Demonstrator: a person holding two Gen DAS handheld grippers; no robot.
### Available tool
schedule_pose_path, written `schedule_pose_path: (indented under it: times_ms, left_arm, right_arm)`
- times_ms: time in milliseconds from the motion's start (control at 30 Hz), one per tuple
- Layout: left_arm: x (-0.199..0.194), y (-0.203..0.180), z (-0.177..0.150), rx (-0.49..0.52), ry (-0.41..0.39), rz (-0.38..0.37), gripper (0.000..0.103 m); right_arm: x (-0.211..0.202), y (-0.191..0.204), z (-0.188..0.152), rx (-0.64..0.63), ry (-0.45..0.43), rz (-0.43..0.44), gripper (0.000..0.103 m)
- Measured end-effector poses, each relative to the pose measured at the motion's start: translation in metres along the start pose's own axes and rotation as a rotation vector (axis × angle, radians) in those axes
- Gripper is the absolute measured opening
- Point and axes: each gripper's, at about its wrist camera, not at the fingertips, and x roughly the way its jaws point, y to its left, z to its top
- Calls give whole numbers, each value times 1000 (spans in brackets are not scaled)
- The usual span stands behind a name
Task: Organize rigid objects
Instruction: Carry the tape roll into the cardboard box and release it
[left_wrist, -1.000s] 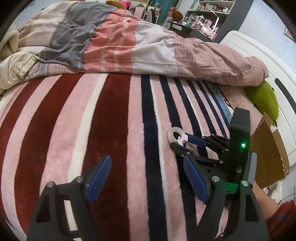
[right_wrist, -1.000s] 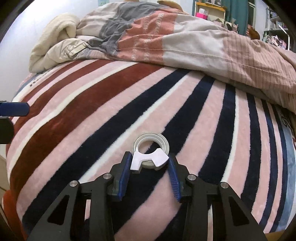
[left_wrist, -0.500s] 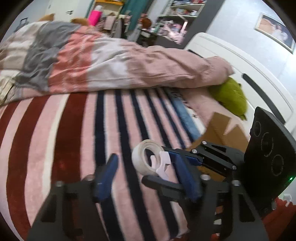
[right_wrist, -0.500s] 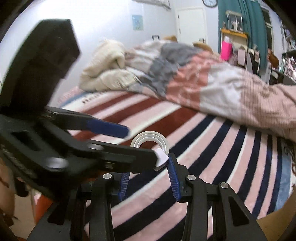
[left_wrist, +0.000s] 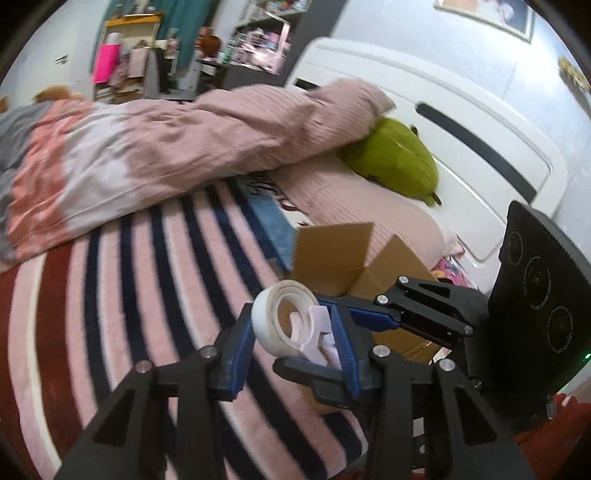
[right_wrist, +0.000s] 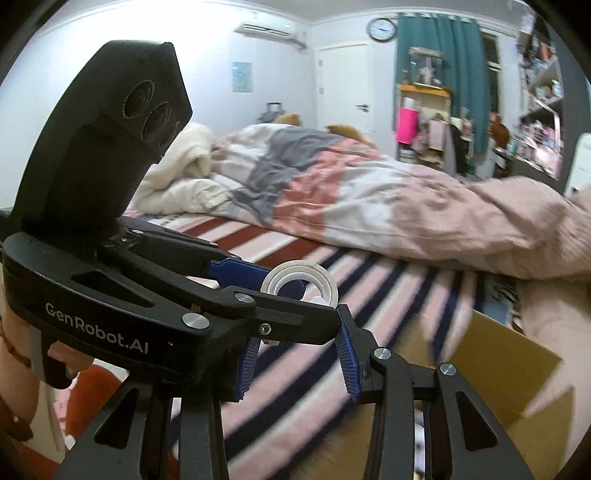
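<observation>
I am lifting the tape (left_wrist: 282, 319) off the blanket (left_wrist: 122, 295), where it was lying a second ago, and handing it across. My right gripper (right_wrist: 299, 350) is clamping its white holder while my left gripper (left_wrist: 291, 350) is closing round the roll. The box (left_wrist: 332, 254) is waiting just beyond, nothing blocking.

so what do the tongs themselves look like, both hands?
Left tongs and right tongs: matte black linkage frames with silver pivot screws, blue ribbed pads. Black camera housings with three round lenses; "GenRobot.AI" in white on the left one's body. No cables visible.
</observation>
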Motion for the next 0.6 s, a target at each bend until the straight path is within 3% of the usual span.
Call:
schedule_pose_path:
  times_ms: [200, 400, 500, 533, 600]
  left_arm:
    - [49, -38, 16, 67, 66, -50, 38]
    - [80, -55, 22, 86, 112, -81, 38]
    - [86, -58, 21, 90, 133, -61, 52]
    - [85, -59, 21, 97, 127, -44, 61]
    - [79, -58, 20, 99, 106, -21, 70]
  right_arm:
    - [-21, -46, -22, 60, 45, -95, 34]
    - [-28, -77, -36, 115, 99, -136, 35]
    - [-28, -83, -42, 126, 129, -140, 36]
    - [-29, -83, -44, 131, 133, -141, 37]
    - [-31, -85, -46, 144, 136, -143, 46]
